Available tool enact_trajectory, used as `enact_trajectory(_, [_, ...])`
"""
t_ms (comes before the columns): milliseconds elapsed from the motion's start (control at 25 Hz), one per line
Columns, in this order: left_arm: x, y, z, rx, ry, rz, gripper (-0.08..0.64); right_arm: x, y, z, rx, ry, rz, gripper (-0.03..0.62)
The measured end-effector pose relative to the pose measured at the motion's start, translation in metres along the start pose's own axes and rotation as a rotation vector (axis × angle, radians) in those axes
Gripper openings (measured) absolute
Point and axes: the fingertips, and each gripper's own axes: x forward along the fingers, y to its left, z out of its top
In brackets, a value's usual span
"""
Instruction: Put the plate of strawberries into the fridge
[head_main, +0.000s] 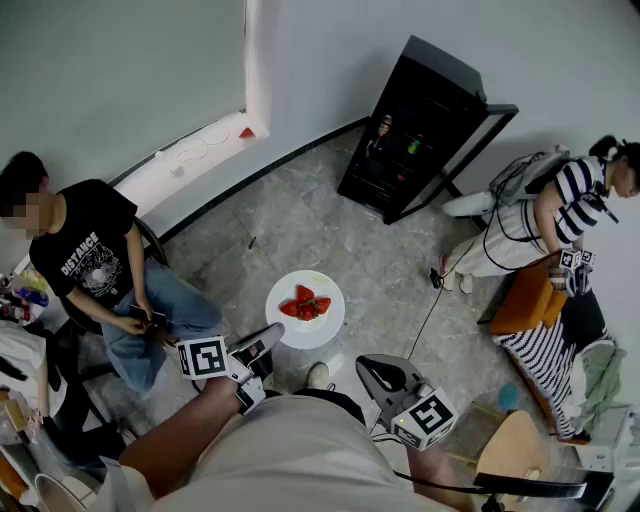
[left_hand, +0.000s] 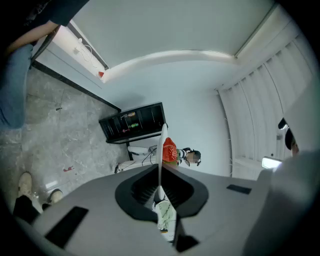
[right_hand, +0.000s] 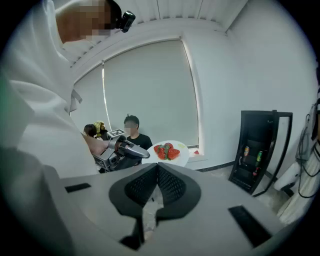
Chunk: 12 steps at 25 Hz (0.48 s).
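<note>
A white plate (head_main: 328, 322) with red strawberries (head_main: 306, 303) hangs above the floor in front of me. My left gripper (head_main: 270, 338) is shut on the plate's near rim. The left gripper view shows the plate (left_hand: 162, 145) edge-on between the jaws, with the strawberries (left_hand: 170, 150) on its right side. My right gripper (head_main: 364, 364) is held low by my body, shut and empty. In the right gripper view its jaws (right_hand: 157, 169) meet, with the plate (right_hand: 181, 156) beyond them. The black fridge (head_main: 415, 120) stands across the room by the wall with its door open.
A person in a black shirt (head_main: 95, 255) sits at the left. Another in a striped top (head_main: 570, 200) sits at the right beside an orange seat (head_main: 525, 300). A cable (head_main: 432, 310) trails over the marble floor between me and the fridge.
</note>
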Motion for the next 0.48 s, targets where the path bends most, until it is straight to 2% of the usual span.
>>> enact_trajectory(160, [0.027,-0.01,-0.006,-0.002,-0.011,-0.006,0.025,-0.019,-0.024,-0.002,0.0,0.0,0.003,0.017])
enact_trajectory(480, [0.114,-0.028,-0.033,-0.02,0.006,0.004,0.025,-0.074,-0.098,-0.02,0.058,0.002,0.016,0.018])
